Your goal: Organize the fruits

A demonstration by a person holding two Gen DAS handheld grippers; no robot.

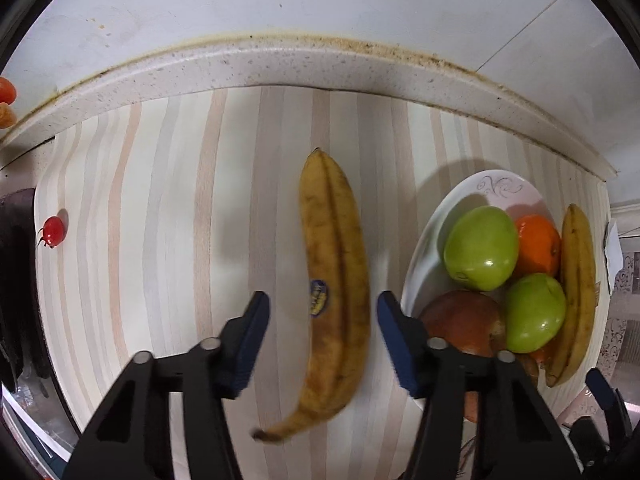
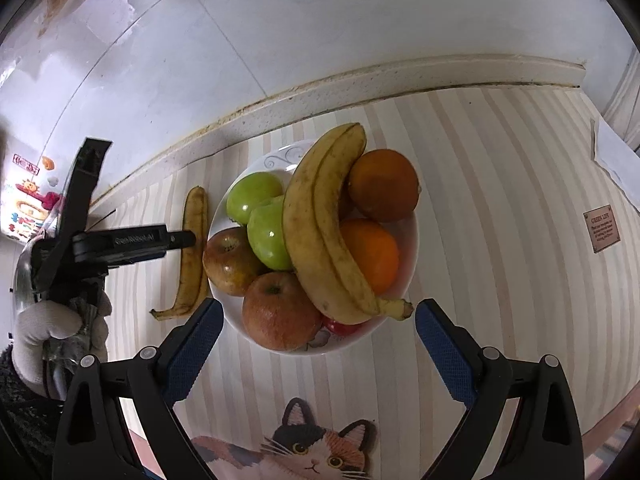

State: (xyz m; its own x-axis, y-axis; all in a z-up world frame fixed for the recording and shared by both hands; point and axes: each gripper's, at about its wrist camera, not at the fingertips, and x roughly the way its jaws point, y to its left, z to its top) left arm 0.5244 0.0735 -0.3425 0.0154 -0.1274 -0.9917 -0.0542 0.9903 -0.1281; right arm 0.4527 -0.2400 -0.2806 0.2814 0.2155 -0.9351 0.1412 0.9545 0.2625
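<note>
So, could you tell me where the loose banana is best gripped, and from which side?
Probably from above, across the middle near the sticker. The banana lies flat beside the plate, and the left gripper already straddles its width there with open jaws; the ends taper and curve away.

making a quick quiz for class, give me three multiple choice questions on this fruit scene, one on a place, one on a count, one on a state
1. Where does the loose banana lie?
A. in the bowl
B. on the striped mat beside the bowl
C. on the cat picture

2. How many green apples are in the bowl?
A. two
B. four
C. none

3. How does the left gripper stand?
A. shut, nothing near
B. open, astride the banana
C. holding an orange

Answers: 1 B, it rests on the mat left of the bowl. 2 A, one green apple and another show. 3 B, gaps show beside both pads.
</note>
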